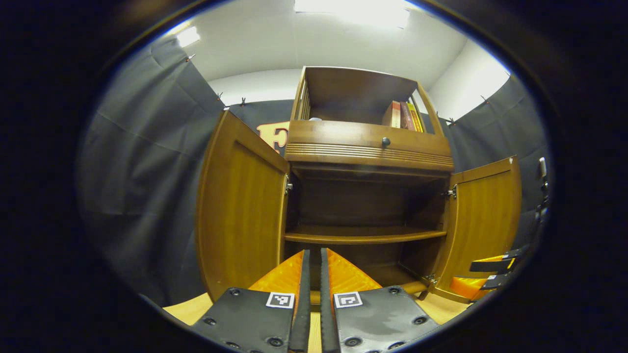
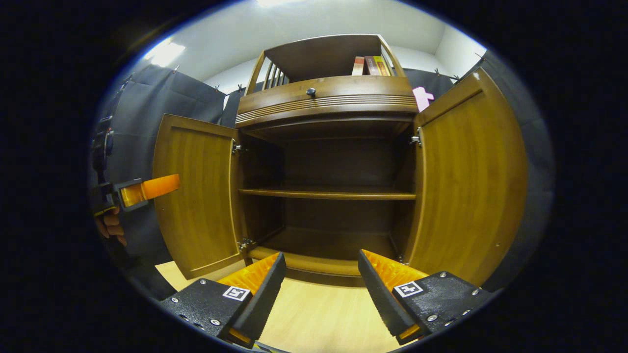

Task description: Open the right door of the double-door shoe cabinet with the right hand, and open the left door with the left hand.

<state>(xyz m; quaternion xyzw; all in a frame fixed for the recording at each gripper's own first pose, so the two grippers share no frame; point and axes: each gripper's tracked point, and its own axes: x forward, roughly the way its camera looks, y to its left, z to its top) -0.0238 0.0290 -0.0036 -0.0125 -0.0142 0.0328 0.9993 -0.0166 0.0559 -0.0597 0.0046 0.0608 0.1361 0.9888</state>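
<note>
The wooden shoe cabinet (image 1: 368,152) stands in front of me with both doors swung wide. In the left gripper view, its left door (image 1: 240,211) is just left of my left gripper (image 1: 314,251), whose fingers lie together with nothing between them. The right door (image 1: 483,220) stands open at the far right, with my right gripper (image 1: 495,272) beside it. In the right gripper view, my right gripper (image 2: 321,257) is open and empty, a short way in front of the cabinet's bottom edge. The left door (image 2: 196,196) and right door (image 2: 466,181) flank it. My left gripper (image 2: 147,189), held by a hand (image 2: 110,225), is near the left door's outer edge.
Inside the cabinet a single bare shelf (image 2: 326,194) spans the dark interior. Above the doors is a drawer with a round knob (image 1: 385,142), and books (image 1: 402,115) stand in the open top compartment. Light wooden floor (image 2: 319,314) lies in front; black cloth walls hang on both sides.
</note>
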